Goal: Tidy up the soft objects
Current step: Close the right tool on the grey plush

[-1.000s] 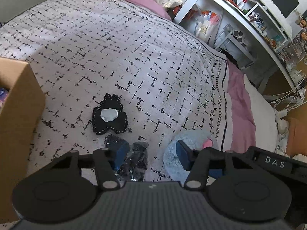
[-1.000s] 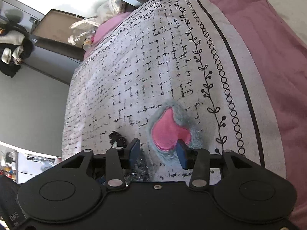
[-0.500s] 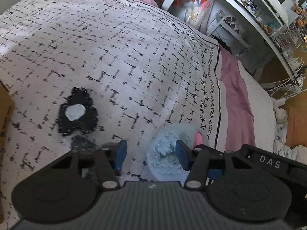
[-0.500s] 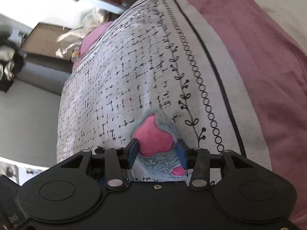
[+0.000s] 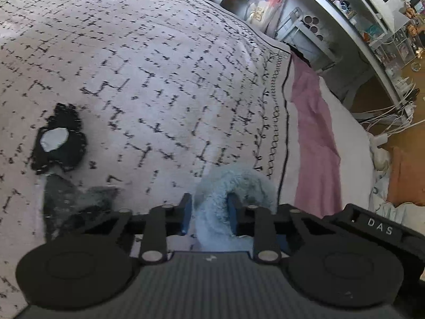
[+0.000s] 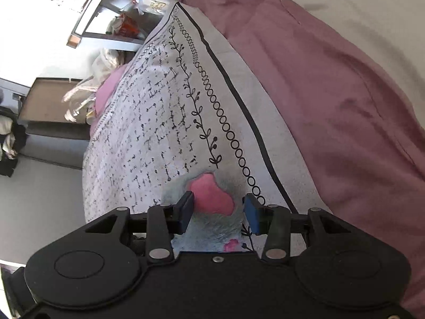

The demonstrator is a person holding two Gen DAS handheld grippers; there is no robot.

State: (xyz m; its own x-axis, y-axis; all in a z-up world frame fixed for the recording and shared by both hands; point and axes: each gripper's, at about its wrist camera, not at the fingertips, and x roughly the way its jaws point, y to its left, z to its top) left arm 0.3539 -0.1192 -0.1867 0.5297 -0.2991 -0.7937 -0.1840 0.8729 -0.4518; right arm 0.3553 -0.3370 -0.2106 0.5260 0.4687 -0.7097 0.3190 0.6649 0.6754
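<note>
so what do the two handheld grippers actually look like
Left gripper: black plastic linkage arms with silver pivot pins, blue finger pads, two round discs on a ribbed grey body. Right gripper: the same build on a smooth black body, white "DAS" lettering on its side.

Fluffy pale-blue plush with pink heart patch, bunched on patterned bedspread.

right gripper low over patterned bedspread, jaws apart, straddling fluffy blue plush with pink heart patch. left pad touching heart's edge, right pad just clear of fur. mauve sheet at right, shelving far behind.
</note>
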